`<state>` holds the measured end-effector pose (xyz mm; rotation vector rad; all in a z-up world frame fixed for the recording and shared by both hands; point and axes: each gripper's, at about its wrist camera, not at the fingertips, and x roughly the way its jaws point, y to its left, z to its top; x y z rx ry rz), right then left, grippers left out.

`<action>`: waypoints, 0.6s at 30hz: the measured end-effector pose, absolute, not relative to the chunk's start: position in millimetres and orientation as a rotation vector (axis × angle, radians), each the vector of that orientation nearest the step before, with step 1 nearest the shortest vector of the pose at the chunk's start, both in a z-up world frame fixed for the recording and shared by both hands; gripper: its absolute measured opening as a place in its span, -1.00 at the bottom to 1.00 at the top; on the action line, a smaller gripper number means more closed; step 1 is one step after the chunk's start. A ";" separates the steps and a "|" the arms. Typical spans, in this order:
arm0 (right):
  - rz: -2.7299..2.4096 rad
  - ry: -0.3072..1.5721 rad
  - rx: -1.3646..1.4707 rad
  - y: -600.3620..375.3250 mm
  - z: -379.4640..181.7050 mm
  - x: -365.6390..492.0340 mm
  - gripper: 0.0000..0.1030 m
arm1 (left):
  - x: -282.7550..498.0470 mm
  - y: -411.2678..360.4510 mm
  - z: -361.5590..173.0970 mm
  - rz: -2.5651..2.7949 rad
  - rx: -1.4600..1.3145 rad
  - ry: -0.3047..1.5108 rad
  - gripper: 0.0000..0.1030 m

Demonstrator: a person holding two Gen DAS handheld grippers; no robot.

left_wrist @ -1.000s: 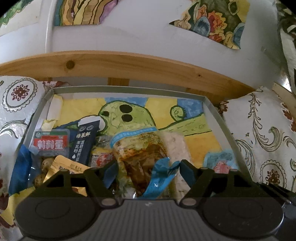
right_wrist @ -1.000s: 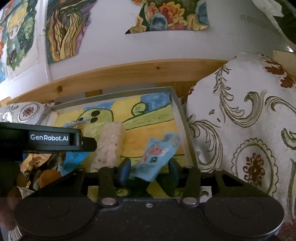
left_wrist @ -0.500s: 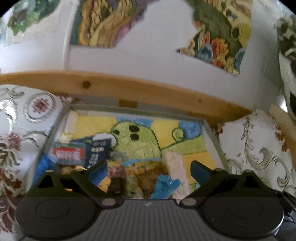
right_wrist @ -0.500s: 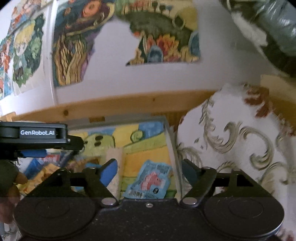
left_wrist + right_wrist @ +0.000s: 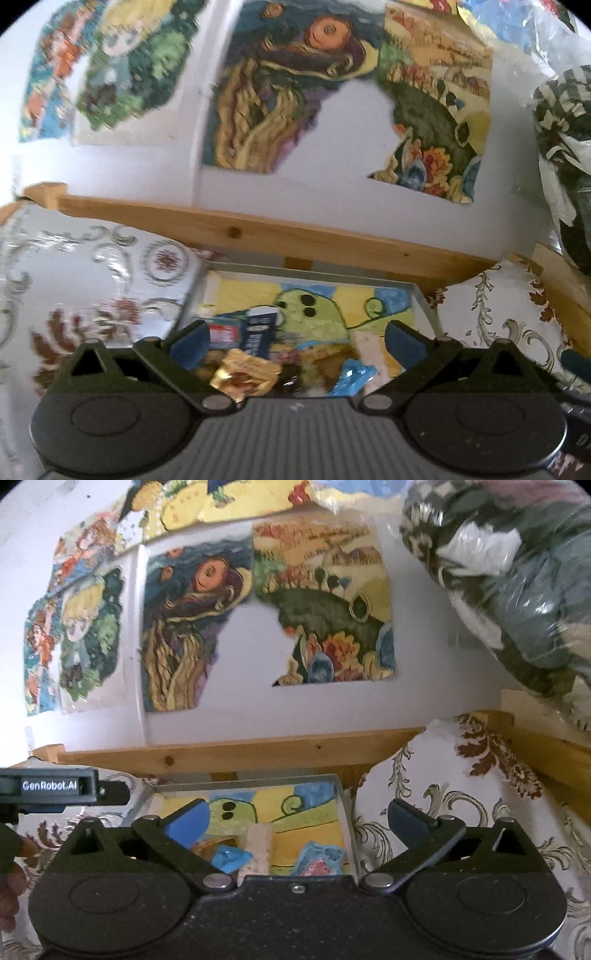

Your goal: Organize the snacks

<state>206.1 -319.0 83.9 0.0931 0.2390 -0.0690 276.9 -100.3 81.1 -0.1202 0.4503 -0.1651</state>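
A shallow grey tray (image 5: 424, 306) with a painted yellow and green bottom holds several snack packets. In the left wrist view a gold packet (image 5: 243, 374), a dark blue sachet (image 5: 260, 332), a red-labelled pack (image 5: 223, 332) and a crumpled blue wrapper (image 5: 352, 376) lie at its near side. My left gripper (image 5: 295, 338) is open above them, holding nothing. In the right wrist view the tray (image 5: 343, 805) shows a pale rice bar (image 5: 258, 845), a blue wrapper (image 5: 231, 856) and a blue packet with a red picture (image 5: 321, 858). My right gripper (image 5: 295, 818) is open and empty.
Patterned white cushions flank the tray, one on the left (image 5: 92, 280) and one on the right (image 5: 461, 797). A wooden rail (image 5: 295, 240) runs behind it under a white wall with paintings. A plastic-wrapped bundle (image 5: 517, 590) hangs at upper right. The other gripper (image 5: 55, 786) and a hand (image 5: 11, 886) appear at left.
Both grippers opened, letting go of the blue wrapper and the blue packet, and have pulled back and tilted up. The tray now looks smaller and lower in both views.
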 end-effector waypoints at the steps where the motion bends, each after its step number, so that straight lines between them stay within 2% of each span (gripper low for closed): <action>1: -0.065 0.235 0.096 -317.5 85.4 198.7 0.98 | 270.1 -97.5 82.0 -0.158 -0.115 0.446 0.99; 18: -0.048 0.242 0.096 -295.6 76.3 86.2 0.99 | 155.8 -57.2 69.9 -0.059 -0.037 0.435 0.99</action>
